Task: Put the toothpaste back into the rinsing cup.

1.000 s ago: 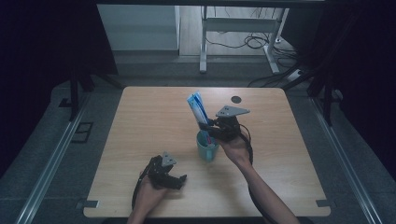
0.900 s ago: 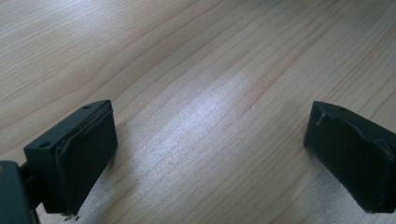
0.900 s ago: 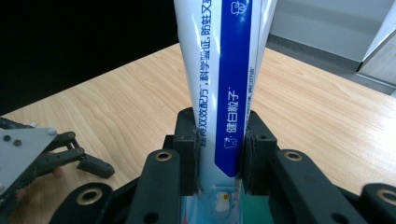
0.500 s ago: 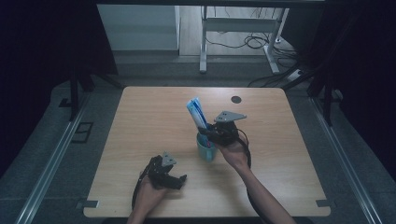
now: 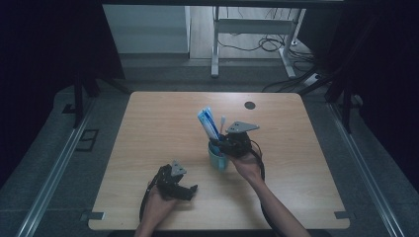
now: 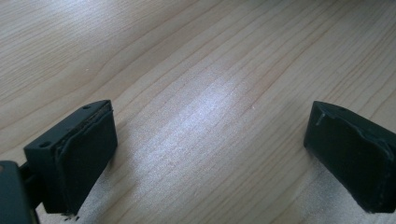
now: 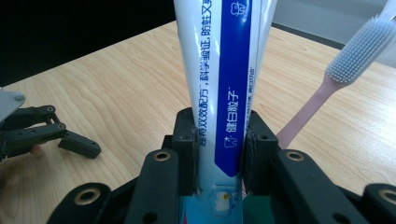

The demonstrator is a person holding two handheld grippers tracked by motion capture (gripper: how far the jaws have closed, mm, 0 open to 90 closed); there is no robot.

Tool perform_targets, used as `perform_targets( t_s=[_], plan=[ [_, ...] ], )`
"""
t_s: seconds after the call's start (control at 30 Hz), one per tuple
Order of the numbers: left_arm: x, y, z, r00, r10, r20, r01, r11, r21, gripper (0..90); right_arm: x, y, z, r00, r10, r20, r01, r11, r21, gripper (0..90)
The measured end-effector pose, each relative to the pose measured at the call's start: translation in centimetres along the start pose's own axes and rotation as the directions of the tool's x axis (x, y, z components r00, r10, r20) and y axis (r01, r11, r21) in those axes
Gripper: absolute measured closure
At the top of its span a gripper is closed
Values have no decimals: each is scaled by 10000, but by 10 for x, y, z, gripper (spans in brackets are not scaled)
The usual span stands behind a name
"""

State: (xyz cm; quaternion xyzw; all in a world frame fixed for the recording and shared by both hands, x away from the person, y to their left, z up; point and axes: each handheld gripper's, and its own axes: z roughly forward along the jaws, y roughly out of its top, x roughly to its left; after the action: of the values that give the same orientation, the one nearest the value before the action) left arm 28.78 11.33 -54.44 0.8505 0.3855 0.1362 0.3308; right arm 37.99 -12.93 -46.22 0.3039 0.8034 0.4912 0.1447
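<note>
Inspector: The main risk is the cup (image 5: 218, 159) tipping. The right gripper (image 7: 219, 140) holds the toothpaste tube (image 7: 219, 70) upright, its lower end at the cup's mouth, and the tube stands tall above the rim. If it is released leaning, its weight may well pull the cup over on the counter (image 5: 148, 128).

Assessor: Any other hazard?

Inspector: The toothbrush (image 7: 355, 51) stands just beside the tube – a sideways nudge could lever it out.

Assessor: State of the jaws?

Inspector: The right jaws are clenched on the tube, narrow, pads pressing both flat sides. The left gripper (image 6: 205, 154) rests low on the bare counter, well apart from the cup – its jaws stand wide, released, nothing between them.
</note>
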Motion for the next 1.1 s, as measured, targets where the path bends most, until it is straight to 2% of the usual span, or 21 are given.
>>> perform_targets(
  t_s=[0.4,0.83,0.93,1.1],
  plan=[
    [0,0,0,10000,1,0,-1,10000,1,27,-1,-4,2,9999,137,-74,-137,9999,-7,686],
    [0,0,0,10000,-16,1,16,10000,12,27,-4,-13,3,9995,259,-170,-250,9984,499,661],
    [0,0,0,10000,-17,0,17,10000,14,27,-5,-14,3,9990,396,-199,-387,9983,433,665],
    [0,0,0,10000,-17,0,17,10000,11,27,-5,-14,3,9991,371,-217,-360,9981,508,649]
  ],
)
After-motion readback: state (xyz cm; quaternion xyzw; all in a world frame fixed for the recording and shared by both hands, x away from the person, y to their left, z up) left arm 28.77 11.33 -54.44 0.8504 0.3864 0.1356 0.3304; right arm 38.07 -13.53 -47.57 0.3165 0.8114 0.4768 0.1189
